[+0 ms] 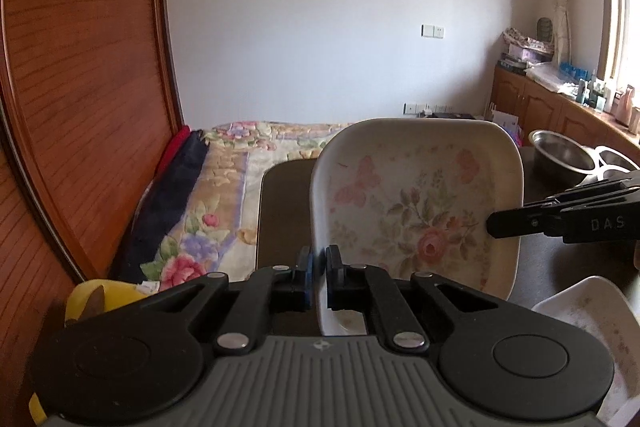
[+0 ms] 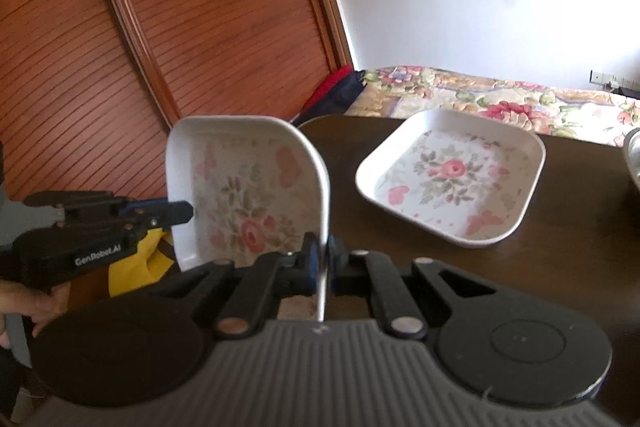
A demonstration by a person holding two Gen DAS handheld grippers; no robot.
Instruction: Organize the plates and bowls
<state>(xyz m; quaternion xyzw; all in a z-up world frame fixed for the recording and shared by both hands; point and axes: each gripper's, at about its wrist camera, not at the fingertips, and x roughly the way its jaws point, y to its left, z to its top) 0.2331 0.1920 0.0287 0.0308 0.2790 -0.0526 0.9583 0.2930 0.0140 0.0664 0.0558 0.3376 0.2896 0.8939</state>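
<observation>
Left wrist view shows the left gripper (image 1: 318, 277) clamped on the near rim of a floral square plate (image 1: 416, 203) held upright above the dark table (image 1: 284, 211), while right wrist view shows the right gripper (image 2: 322, 265) pinching that plate's opposite rim, a second floral plate (image 2: 452, 183) lying flat on the table beyond.

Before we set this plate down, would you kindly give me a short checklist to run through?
1. Left tool shut on the held plate at one rim: ok.
2. Right tool shut on the opposite rim: ok.
3. Held plate level: not ok, it stands steeply tilted.
4. Second floral plate lies flat and empty on the table, ready to be stacked on: ok.
5. Steel bowl out of the path: cannot tell.
</observation>
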